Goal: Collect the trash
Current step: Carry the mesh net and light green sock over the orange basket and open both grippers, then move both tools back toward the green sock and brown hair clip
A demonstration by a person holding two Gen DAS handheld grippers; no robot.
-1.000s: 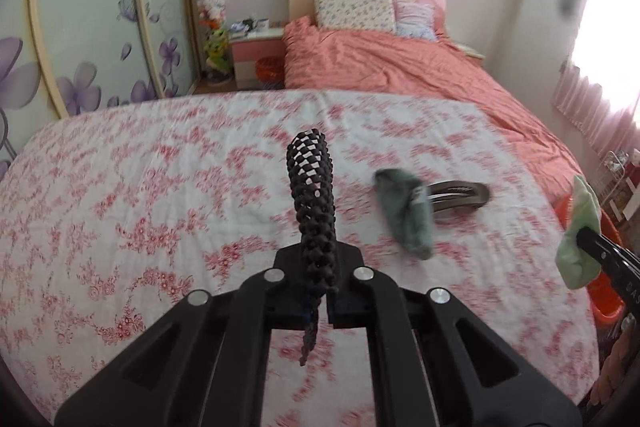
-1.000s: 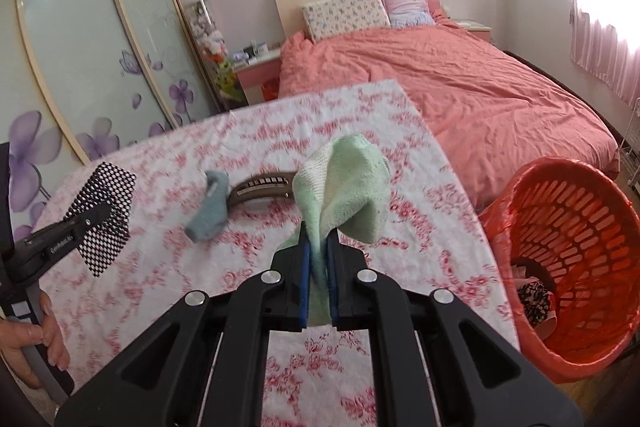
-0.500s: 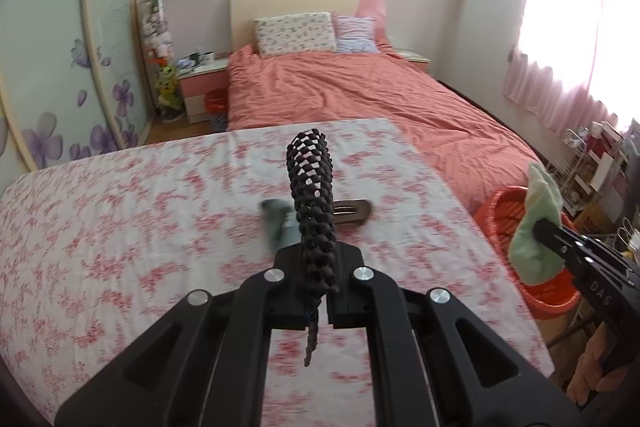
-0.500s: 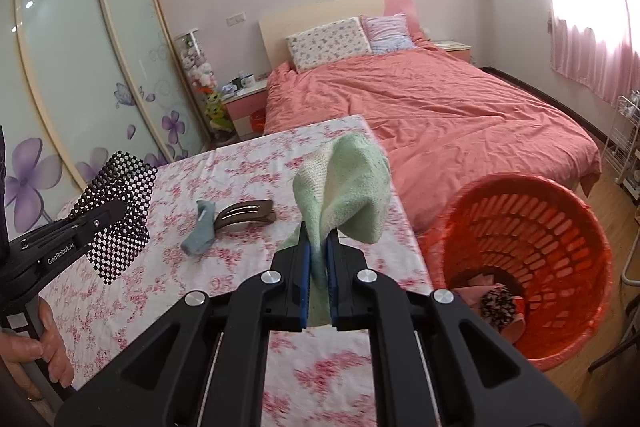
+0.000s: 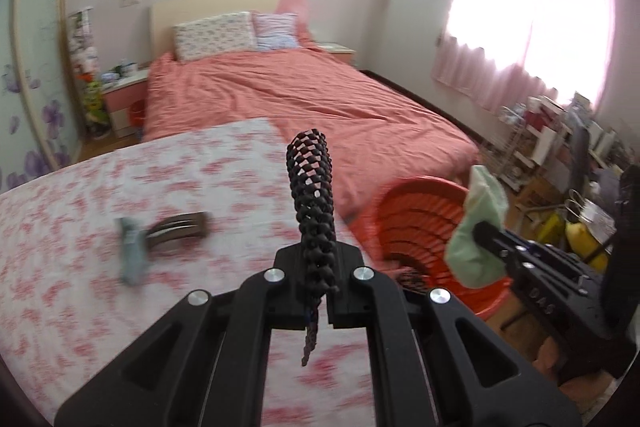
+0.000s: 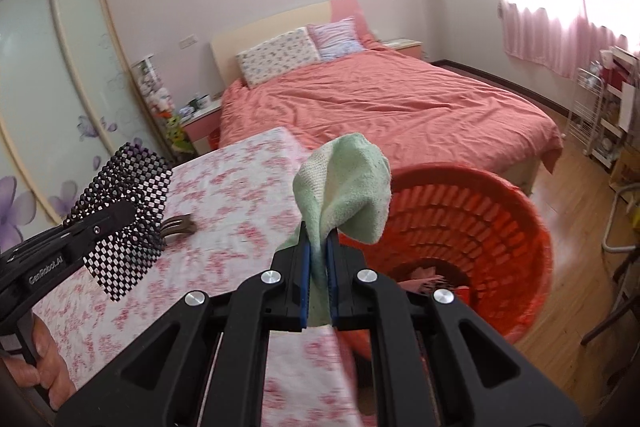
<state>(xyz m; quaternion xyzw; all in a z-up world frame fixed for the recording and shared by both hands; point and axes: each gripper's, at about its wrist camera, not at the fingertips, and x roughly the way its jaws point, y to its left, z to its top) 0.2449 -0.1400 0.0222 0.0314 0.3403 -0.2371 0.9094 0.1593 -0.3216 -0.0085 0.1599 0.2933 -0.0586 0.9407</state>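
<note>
Left gripper [image 5: 318, 301] clamped tight on black mesh piece [image 5: 312, 195], pointing down at a slant, mesh sticking up past the fingertips, above the near corner of the floral table [image 5: 100, 227]. Right gripper [image 6: 318, 283] pinched on green cloth [image 6: 348, 187], blue pads [image 6: 305, 267] pressing either side, angled downward, cloth bunched above the pads, off the table's right edge. Bare hand [image 6: 44, 359] wrapped round left gripper's handle at table's near left side. Right gripper seen from left view just right of table.
</note>
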